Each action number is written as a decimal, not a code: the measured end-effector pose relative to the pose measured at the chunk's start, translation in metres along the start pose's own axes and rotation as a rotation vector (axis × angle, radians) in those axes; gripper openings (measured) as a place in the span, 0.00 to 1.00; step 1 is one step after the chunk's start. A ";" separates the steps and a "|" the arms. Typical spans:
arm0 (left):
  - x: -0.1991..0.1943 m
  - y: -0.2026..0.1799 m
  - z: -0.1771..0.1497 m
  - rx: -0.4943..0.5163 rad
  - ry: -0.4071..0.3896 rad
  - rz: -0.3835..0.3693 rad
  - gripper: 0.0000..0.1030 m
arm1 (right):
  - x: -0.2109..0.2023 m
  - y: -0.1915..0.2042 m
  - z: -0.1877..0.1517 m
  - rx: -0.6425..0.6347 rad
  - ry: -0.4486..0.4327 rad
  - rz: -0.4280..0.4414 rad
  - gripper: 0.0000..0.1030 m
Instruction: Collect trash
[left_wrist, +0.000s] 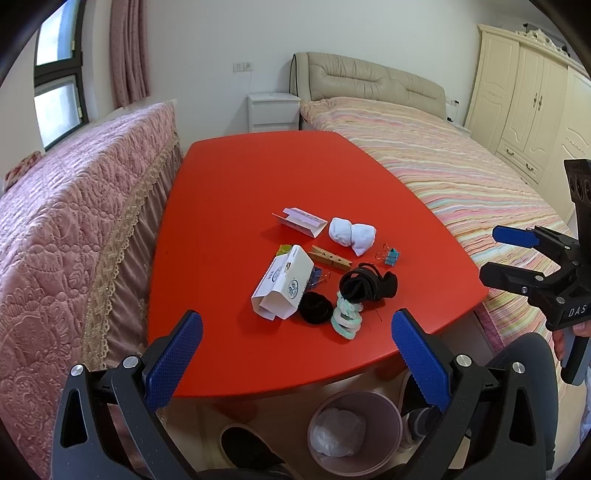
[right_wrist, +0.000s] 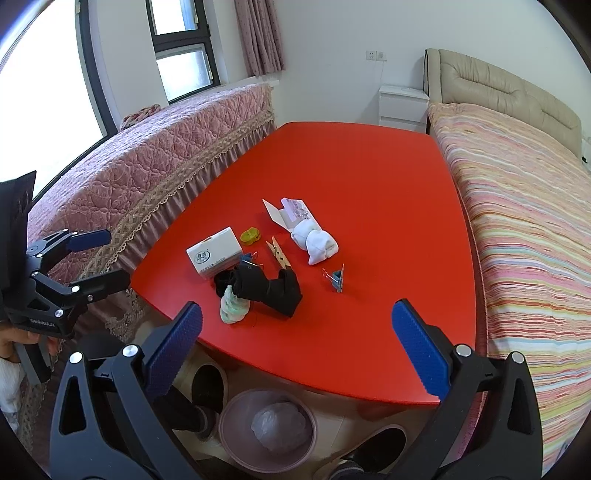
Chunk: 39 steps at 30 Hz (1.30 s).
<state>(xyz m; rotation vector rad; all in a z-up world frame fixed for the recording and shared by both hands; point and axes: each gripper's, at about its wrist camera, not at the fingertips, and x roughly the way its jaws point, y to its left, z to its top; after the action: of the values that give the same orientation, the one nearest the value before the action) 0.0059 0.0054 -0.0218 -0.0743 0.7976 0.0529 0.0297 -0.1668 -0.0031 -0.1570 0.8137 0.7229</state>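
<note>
Both claws, left claw and right claw, hover wide apart, empty, above the red desk. Trash candidates: white carton and flattened paper box. Best to pinch the carton across its narrow sides, then drop it into the pink bin below.

A red table stands between a bed with a striped cover and a bench under a pink quilt. On the table lie a white sock roll, a wooden clothespin, a blue binder clip, black socks, a black hair tie and a pale scrunchie. Against the back wall are a white nightstand, a pink curtain and a window. A cream wardrobe stands right of the bed.
</note>
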 end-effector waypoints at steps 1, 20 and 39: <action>0.000 0.000 0.000 0.000 0.000 -0.001 0.94 | 0.000 0.000 -0.001 -0.001 0.000 0.001 0.97; 0.006 0.001 0.001 -0.009 0.015 -0.008 0.94 | 0.009 -0.002 0.003 -0.006 0.024 0.021 0.97; 0.006 0.006 0.001 -0.024 0.020 -0.006 0.94 | 0.107 -0.016 0.072 -0.151 0.209 0.048 0.97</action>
<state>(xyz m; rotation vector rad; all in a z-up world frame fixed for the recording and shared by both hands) 0.0105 0.0112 -0.0259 -0.1006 0.8165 0.0559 0.1332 -0.0939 -0.0319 -0.3546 0.9638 0.8232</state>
